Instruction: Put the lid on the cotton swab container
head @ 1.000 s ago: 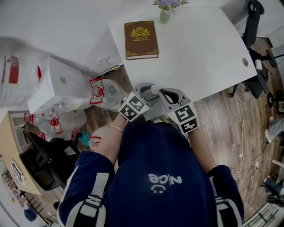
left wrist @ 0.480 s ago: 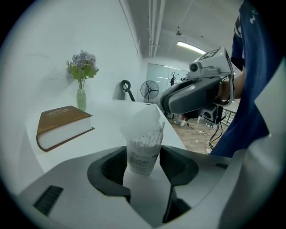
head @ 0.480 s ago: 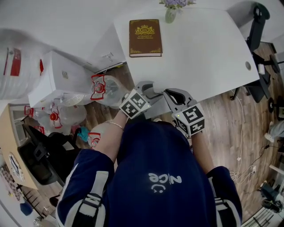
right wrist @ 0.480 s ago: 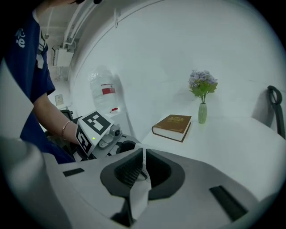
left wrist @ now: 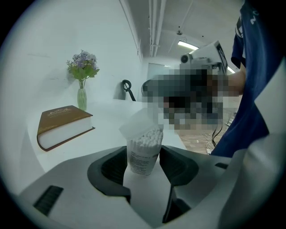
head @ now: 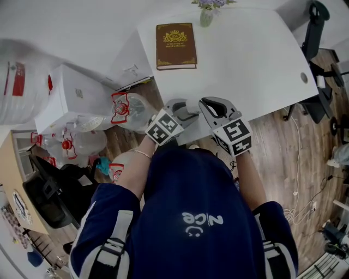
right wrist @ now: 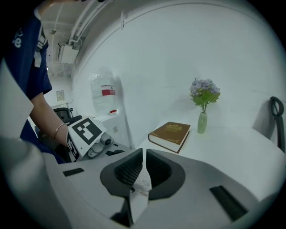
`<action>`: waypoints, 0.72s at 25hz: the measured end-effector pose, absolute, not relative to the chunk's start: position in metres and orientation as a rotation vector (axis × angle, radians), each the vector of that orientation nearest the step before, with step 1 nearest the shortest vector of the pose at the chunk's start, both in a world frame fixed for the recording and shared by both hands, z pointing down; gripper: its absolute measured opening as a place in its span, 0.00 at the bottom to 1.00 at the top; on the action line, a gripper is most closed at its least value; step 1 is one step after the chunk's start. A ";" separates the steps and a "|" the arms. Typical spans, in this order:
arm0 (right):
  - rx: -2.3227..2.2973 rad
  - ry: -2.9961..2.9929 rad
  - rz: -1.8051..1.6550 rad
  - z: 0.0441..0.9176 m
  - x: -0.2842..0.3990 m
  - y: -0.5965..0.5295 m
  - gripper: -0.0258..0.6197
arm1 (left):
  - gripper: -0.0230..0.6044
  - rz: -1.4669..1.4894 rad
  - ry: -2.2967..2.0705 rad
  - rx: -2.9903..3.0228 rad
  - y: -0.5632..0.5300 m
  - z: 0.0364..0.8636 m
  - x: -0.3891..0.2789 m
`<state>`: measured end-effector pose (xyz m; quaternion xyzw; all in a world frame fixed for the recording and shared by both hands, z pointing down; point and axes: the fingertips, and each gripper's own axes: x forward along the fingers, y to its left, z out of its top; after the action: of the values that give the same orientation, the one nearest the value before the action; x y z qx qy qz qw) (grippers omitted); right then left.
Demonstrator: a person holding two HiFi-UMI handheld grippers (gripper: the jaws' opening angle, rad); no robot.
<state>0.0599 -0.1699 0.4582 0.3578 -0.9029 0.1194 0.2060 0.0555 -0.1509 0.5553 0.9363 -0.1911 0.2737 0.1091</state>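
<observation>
The cotton swab container (left wrist: 144, 154), a small clear tub full of white swabs, stands upright between the fingers of my left gripper (left wrist: 143, 164), which is shut on it. A translucent lid (left wrist: 137, 125) sits tilted on its top, with swab tips showing under the raised right side. In the head view the left gripper (head: 184, 111) is at the table's near edge. My right gripper (head: 214, 107) is just to its right. In the right gripper view its jaws (right wrist: 143, 167) stand nearly together with only a thin white sliver between them; I cannot make out what that is.
A brown book (head: 175, 46) lies on the white table (head: 251, 60) at the far left, and a small vase of flowers (head: 206, 16) stands behind it. White boxes and water bottles (head: 76, 103) crowd the floor on the left. An office chair (head: 313, 32) is at the right.
My right gripper has drawn away from the left gripper and the container, moving up and out over the table edge. The left gripper has kept still with the container.
</observation>
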 end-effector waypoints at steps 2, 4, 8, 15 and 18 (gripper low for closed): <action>0.913 -2.478 0.364 0.467 0.057 -0.178 0.12 | 0.43 0.805 -0.559 2.752 -0.151 0.555 0.056; 0.803 -2.435 0.407 0.476 0.051 -0.176 0.12 | 0.42 0.805 -0.558 2.752 -0.151 0.555 0.057; 0.710 -2.396 0.480 0.486 0.046 -0.158 0.12 | 0.42 0.806 -0.552 2.755 -0.150 0.556 0.057; 0.901 -2.359 0.351 0.492 0.047 -0.152 0.12 | 0.42 0.809 -0.542 2.752 -0.152 0.557 0.056; 0.955 -2.373 0.305 0.492 0.046 -0.151 0.12 | 0.43 0.814 -0.539 2.748 -0.152 0.557 0.055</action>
<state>0.0464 -0.1508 0.4924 0.3558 -0.8847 0.1137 0.2789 0.0552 -0.1516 0.5568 0.9363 -0.1838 0.2772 0.1124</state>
